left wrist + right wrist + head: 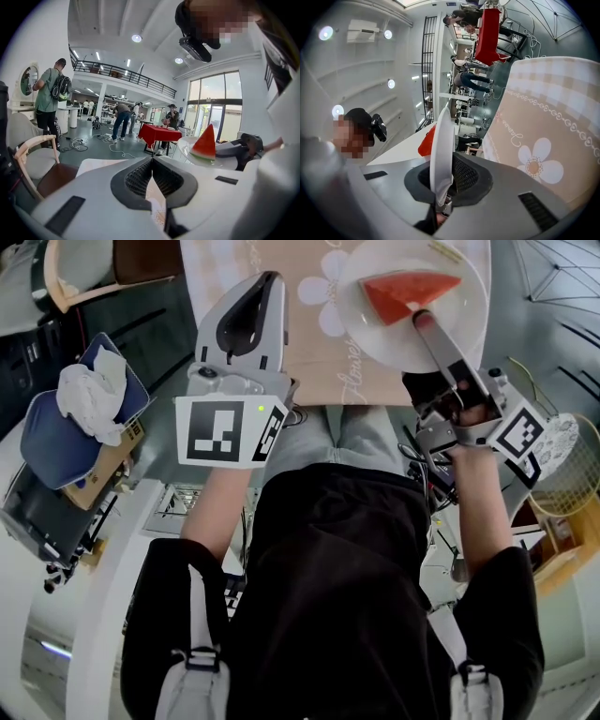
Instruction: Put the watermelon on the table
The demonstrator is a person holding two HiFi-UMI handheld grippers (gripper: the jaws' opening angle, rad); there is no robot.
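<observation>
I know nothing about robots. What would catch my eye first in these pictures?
The bright red watermelon wedge stands out first, lying on a white plate at the top right of the head view. The right claw is clamped on that plate's near rim, with a beige flowered tablecloth beneath. The left claw, shut and empty, hangs beside it on the left.

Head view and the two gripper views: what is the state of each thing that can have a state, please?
Left tool: shut, empty.
Right tool: shut on the plate's rim.
Plate: gripped at its near edge, over the tablecloth; lifted or resting, cannot tell.
Watermelon slice: one wedge, on the plate.
Tablecloth: spread on the table.
</observation>
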